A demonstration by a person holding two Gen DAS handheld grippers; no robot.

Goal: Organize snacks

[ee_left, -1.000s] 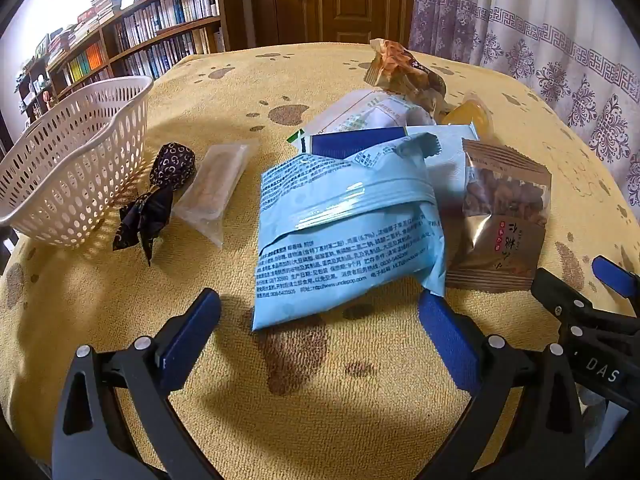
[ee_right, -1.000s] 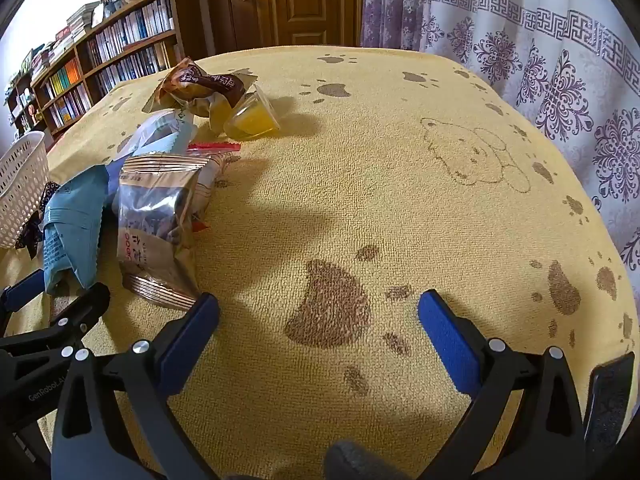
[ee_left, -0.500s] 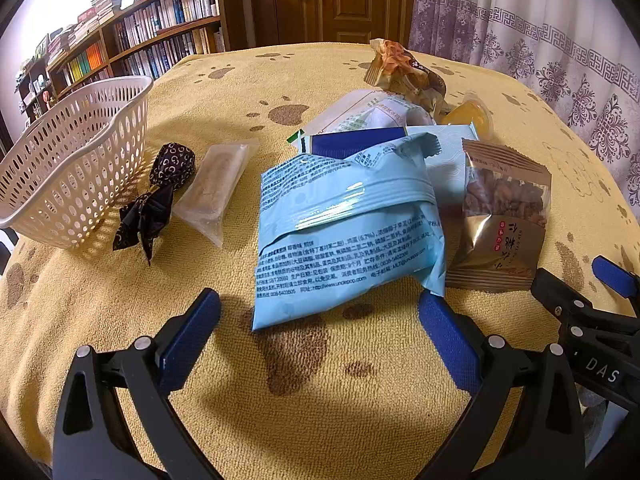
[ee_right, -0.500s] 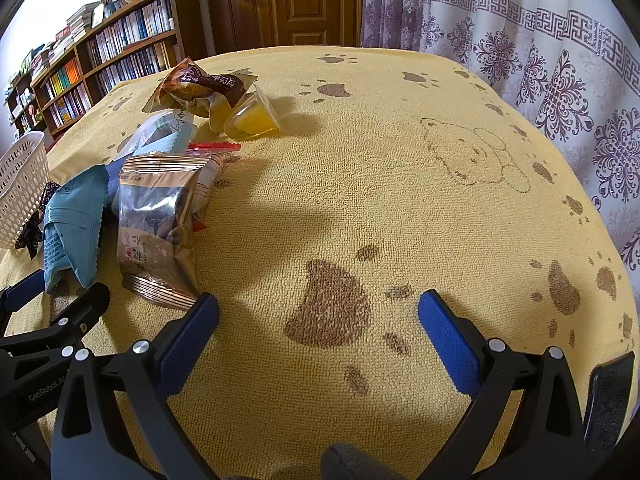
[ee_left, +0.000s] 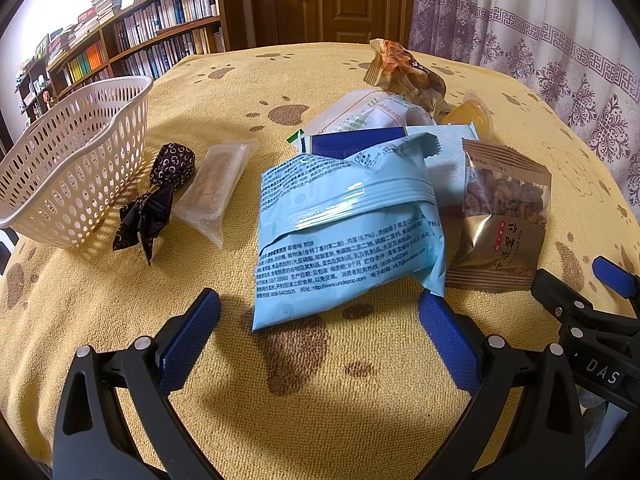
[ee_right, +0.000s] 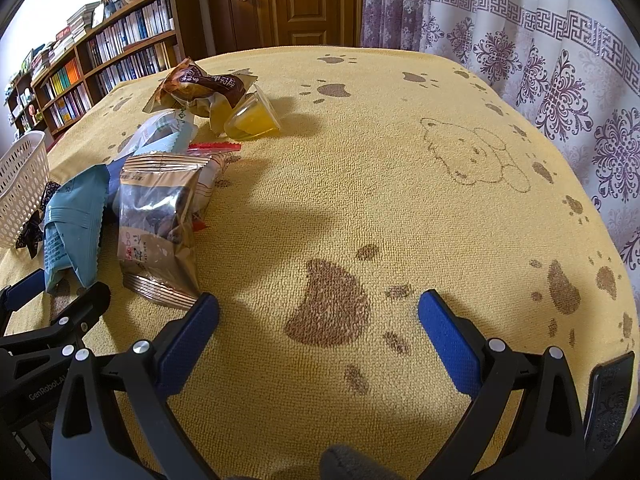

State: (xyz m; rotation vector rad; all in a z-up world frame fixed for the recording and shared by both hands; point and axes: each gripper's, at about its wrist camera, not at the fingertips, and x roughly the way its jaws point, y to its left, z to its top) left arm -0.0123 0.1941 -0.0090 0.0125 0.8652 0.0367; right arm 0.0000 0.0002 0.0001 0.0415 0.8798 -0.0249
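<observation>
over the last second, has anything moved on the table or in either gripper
Nothing visibly changed. Both the left gripper and the right gripper hover with jaws open and empty, the light blue snack bag and the other snacks lie where they were, and the white basket sits unmoved.
</observation>
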